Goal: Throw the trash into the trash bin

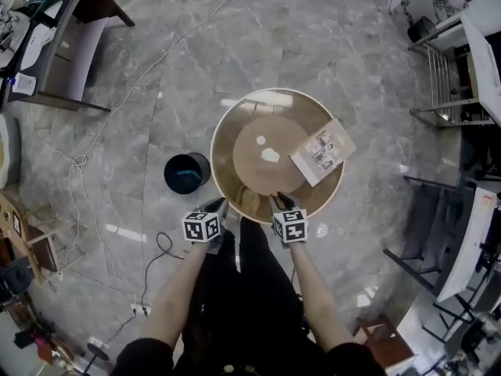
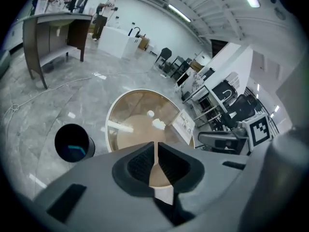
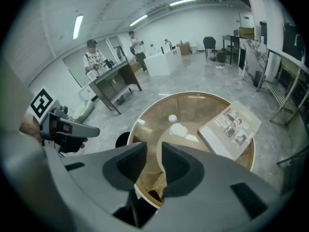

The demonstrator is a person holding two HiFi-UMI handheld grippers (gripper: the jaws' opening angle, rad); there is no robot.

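Observation:
A crumpled white scrap of trash (image 1: 270, 155) (image 2: 158, 124) (image 3: 178, 129) lies near the middle of the round glass-topped table (image 1: 223, 124), with a smaller white ball (image 1: 261, 140) (image 3: 172, 118) just beyond it. The black trash bin (image 1: 186, 172) (image 2: 72, 143) (image 3: 123, 139) stands on the floor left of the table. My left gripper (image 1: 218, 206) (image 2: 155, 153) hovers at the table's near edge, shut and empty. My right gripper (image 1: 279, 202) (image 3: 153, 161) sits beside it over the near rim, open with nothing between its fingers.
A magazine (image 1: 322, 151) (image 3: 231, 127) lies on the table's right side, overhanging the rim. A dark desk (image 1: 70, 37) stands far left, and a cable (image 1: 78, 163) trails over the marble floor. Metal racks (image 1: 446, 77) and chairs line the right. Two people (image 3: 94, 57) stand far back.

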